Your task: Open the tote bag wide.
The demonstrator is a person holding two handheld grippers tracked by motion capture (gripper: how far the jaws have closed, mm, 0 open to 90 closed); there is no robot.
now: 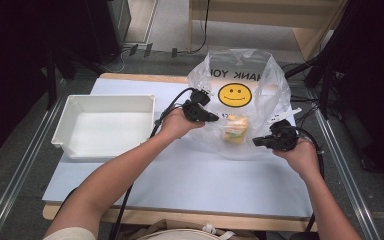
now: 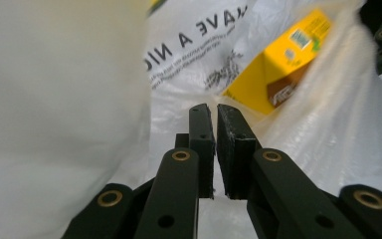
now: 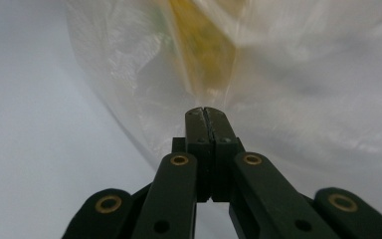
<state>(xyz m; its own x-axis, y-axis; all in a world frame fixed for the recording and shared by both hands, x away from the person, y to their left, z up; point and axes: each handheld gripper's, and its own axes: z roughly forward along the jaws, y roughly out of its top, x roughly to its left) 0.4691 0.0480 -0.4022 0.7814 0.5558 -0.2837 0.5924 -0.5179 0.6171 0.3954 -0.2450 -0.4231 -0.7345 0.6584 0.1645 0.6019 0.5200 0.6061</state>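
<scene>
Bag print: I'm reading the plastic bag (image 1: 240, 75) lettering only in part; folds are breaking it in the high view, and the left gripper view's top edge is clipping it.
Yellow carton (image 2: 278, 64): film is veiling it; its small label is staying unreadable to me.
Left side of the left gripper view: white blur is swallowing whatever I'm facing there.
Right gripper (image 3: 209, 112): I'm not making out whether film is sitting between the pads.
Yellow shape (image 3: 204, 45): it's smearing behind plastic.

Between my black left gripper (image 1: 214, 118) and black right gripper (image 1: 256, 142) I saw a clear bag (image 1: 260, 80) bearing a yellow smiley and black lettering; inside, a yellow-and-brown carton (image 2: 278, 64). Left of them: a white bin (image 1: 75, 105).
</scene>
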